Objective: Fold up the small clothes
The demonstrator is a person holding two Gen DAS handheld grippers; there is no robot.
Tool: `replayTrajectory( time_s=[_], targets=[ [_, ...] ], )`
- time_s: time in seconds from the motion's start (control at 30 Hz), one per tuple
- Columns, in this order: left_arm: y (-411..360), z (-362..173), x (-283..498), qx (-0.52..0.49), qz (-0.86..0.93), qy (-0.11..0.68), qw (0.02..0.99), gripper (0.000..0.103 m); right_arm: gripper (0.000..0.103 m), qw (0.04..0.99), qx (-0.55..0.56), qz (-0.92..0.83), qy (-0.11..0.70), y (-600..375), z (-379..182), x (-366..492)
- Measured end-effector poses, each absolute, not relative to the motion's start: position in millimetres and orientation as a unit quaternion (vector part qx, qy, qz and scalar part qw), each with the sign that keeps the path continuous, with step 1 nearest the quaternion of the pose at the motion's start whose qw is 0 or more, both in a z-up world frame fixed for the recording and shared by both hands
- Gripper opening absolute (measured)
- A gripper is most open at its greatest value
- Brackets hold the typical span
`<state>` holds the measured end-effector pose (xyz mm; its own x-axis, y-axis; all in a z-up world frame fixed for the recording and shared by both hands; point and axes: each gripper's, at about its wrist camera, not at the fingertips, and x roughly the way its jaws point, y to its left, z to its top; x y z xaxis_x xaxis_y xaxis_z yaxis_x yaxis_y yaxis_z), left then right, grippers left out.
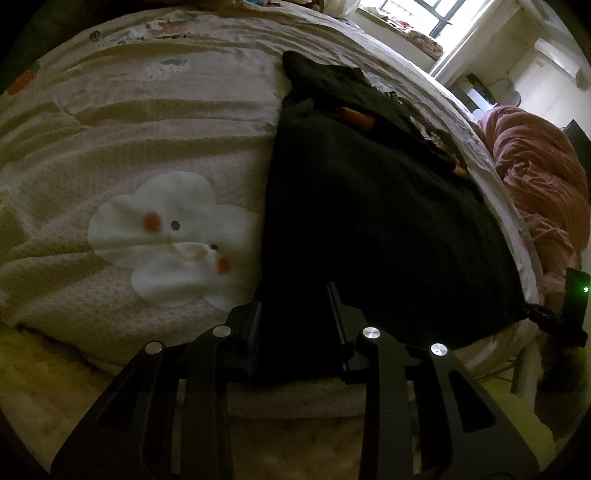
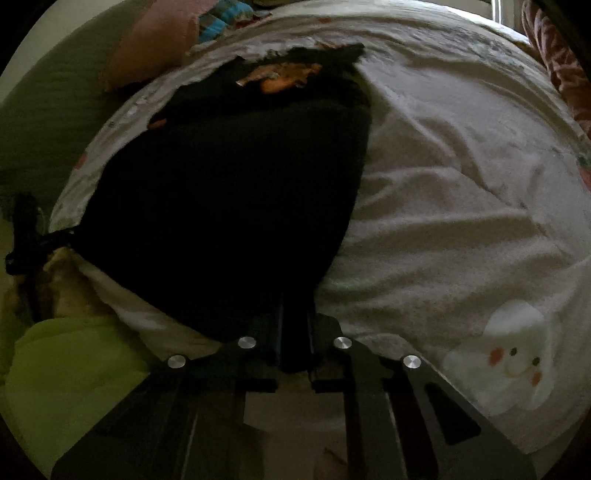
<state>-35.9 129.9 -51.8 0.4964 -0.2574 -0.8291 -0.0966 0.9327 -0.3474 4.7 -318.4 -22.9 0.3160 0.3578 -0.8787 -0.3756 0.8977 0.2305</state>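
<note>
A black garment (image 1: pixel 369 221) lies spread along the bed, with an orange print showing at its far end (image 2: pixel 280 79). My left gripper (image 1: pixel 295 306) grips its near hem, and dark cloth fills the narrow gap between the fingers. In the right wrist view that same gripper (image 2: pixel 22 236) sits at the far left and pulls the hem's corner into a point. My right gripper (image 2: pixel 295 317) is shut on the other near corner of the black garment (image 2: pixel 229 184), its fingers almost together. It also shows at the right edge of the left wrist view (image 1: pixel 569 314).
The bed has a pale quilted cover (image 1: pixel 147 147) with a white cloud face (image 1: pixel 173 236). A crumpled pink blanket (image 1: pixel 535 177) lies past the bed's right side, under a bright window (image 1: pixel 424 14). A pink pillow (image 2: pixel 159 40) and a yellow-green cloth (image 2: pixel 74 369) are on the left.
</note>
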Motion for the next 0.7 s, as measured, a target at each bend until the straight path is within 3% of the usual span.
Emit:
replayTrajectory(
  time_s=[0.13, 0.7],
  targets=[
    [128.1, -43.6, -33.6, -0.156, -0.039, 0.503, 0.849, 0.004, 0.008, 0.829, -0.004, 0.252, 0.5, -313.8, -3.9, 0.9],
    [140.8, 36.2, -18.4, -0.154, -0.013, 0.408, 0.9, 0.003, 0.008, 0.895, 0.046, 0.258, 0.36, -336.6, 67.4, 20.6]
  ],
)
